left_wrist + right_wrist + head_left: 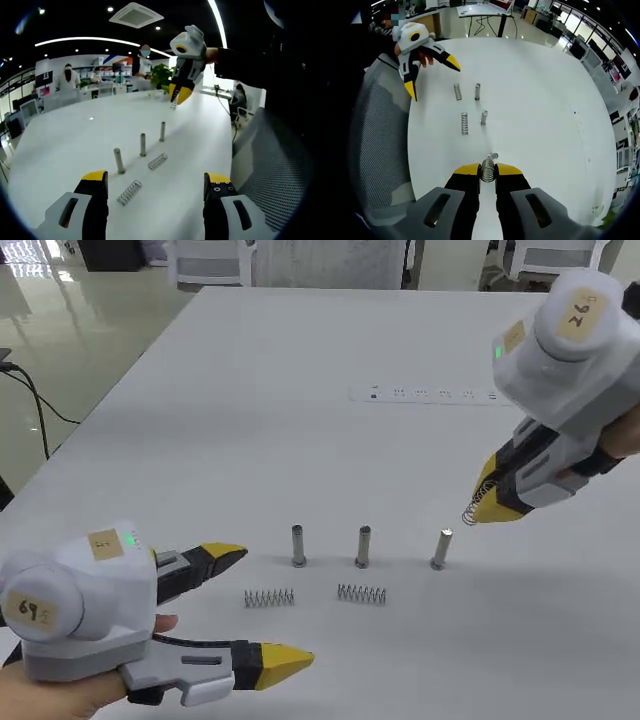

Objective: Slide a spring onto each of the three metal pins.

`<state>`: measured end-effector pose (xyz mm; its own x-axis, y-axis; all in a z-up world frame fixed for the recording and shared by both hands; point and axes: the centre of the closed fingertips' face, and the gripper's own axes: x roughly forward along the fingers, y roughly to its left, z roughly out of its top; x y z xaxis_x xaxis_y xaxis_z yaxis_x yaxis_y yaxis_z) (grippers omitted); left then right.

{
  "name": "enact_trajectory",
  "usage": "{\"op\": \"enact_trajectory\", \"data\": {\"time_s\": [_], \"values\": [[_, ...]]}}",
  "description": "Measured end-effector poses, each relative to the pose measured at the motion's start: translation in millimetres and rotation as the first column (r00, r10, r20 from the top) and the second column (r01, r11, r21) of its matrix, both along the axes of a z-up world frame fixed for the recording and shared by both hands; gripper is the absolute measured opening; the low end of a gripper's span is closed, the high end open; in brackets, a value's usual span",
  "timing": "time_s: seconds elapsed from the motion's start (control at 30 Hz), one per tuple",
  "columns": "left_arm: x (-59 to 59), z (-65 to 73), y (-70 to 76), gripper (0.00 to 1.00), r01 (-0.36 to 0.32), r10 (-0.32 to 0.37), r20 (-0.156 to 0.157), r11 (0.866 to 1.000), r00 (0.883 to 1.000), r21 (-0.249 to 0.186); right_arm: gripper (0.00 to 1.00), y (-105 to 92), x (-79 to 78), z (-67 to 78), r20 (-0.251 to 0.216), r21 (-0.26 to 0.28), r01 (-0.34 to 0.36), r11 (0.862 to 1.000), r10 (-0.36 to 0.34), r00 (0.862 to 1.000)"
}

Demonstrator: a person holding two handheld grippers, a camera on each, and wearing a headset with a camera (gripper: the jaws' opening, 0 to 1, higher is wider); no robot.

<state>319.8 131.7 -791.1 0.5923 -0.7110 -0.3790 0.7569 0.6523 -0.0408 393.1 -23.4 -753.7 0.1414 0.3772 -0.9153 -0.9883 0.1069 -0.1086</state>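
The right gripper has its yellow-tipped fingers clamped across the coils of a small held spring. One end of it pokes out past the tips. It hangs just above and to the right of the right pin, not yet touching it.

The middle pin and left pin stand bare in the same row. Two loose springs, the left spring and right spring, lie on their sides on the near side of the row.

The left gripper rests at the near left with its fingers wide apart, holding nothing.

The springs look like thin bright wire, open-wound and very light. They are likely soft along their length and quick to buckle or flick away under a hard pinch. A grip across the coils near one end seems best, leaving the other end free to take the pin. Lying on the smooth matte white surface, they will probably roll.

The pins are plain polished cylinders, rigid, with slightly wider feet. A sideways nudge might tip one.
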Motion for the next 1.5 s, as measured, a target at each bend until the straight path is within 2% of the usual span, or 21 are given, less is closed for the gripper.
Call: {"op": "enact_trajectory", "data": {"time_s": [0.13,0.2,0.33,0.77,1.5], "values": [[-2.0,-0.4,-3.6,0.75,0.006,-0.006,0.001,1.000,1.000,0.003,0.08,3.4,3.9,-7.7,-0.011,-0.014,-0.005,1.000,0.005,1.000],[-3.7,-1.3,-6.1,0.75,0.013,-0.013,0.004,1.000,1.000,0.014,0.08,3.4,6.0,-12.7,-0.011,-0.040,-0.013,0.999,0.012,1.000],[-5.1,-2.4,-7.6,0.75,0.023,-0.024,0.005,0.999,1.000,0.025,0.08,8.3,8.6,-17.5,-0.030,-0.044,-0.018,0.999,0.017,0.999],[-4.7,-2.5,-9.3,0.75,0.022,-0.023,0.010,0.999,1.000,0.026,0.08,5.9,16.2,-33.3,-0.047,-0.094,-0.032,0.995,0.028,0.998],[-5.3,-5.1,-8.3,0.73,0.020,-0.020,0.001,1.000,1.000,0.019,0.08,8.1,18.6,-47.3,-0.078,-0.107,-0.033,0.994,0.024,0.997]]}}
